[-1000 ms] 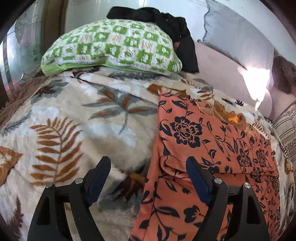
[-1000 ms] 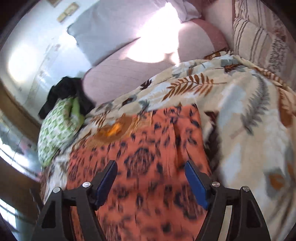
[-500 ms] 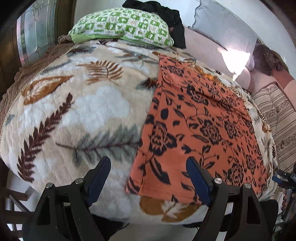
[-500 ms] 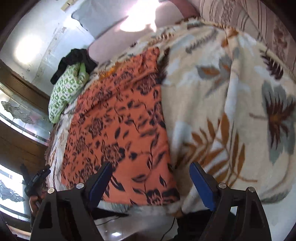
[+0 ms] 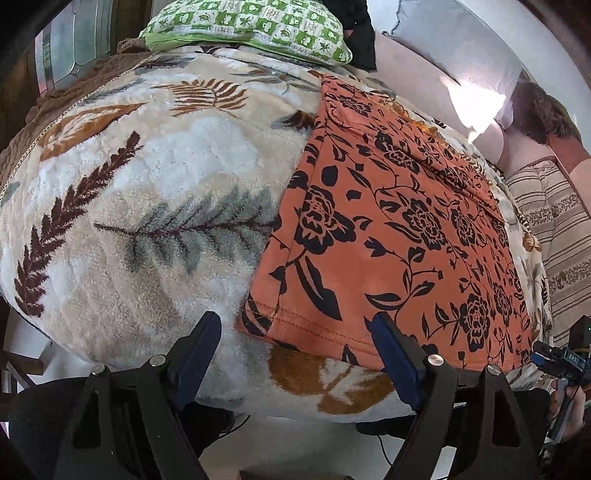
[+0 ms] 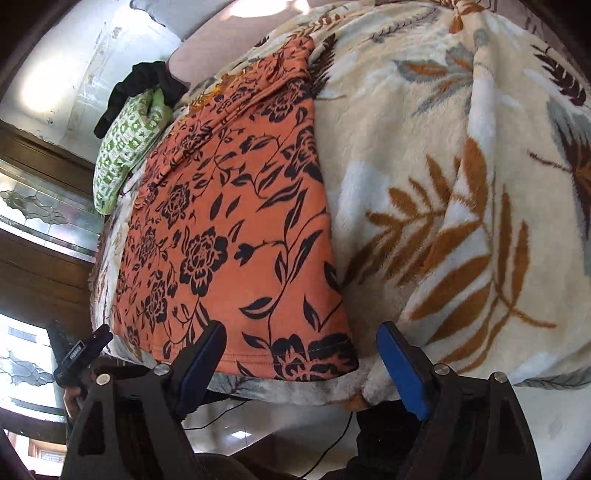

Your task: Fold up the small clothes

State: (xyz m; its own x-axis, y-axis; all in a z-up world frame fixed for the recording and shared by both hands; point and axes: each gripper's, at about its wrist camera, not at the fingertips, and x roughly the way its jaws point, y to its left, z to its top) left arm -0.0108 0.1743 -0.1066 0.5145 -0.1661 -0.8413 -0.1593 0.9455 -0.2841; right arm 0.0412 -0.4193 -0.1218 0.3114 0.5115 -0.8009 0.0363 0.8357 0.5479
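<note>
Two claws poised at the near hem of an orange floral garment, fold not yet begun.

Both the left claw (image 5: 295, 354) and the right claw (image 6: 301, 354) stand released, nothing between their jaws; the right claw's jaws have just been closing a little, on nothing. The orange floral garment (image 5: 388, 229) lies spread flat on the leaf-patterned blanket (image 5: 155, 206) of the bed, its hem corners just ahead of each claw. I judge this the approach before the first grasp: each claw must come down on its corner, pinch only the garment and not the plush blanket, then carry the hem away toward the green pillow (image 5: 251, 26). Tiny lettering on the opposite claw's body looks like print, though I cannot read it.
</note>
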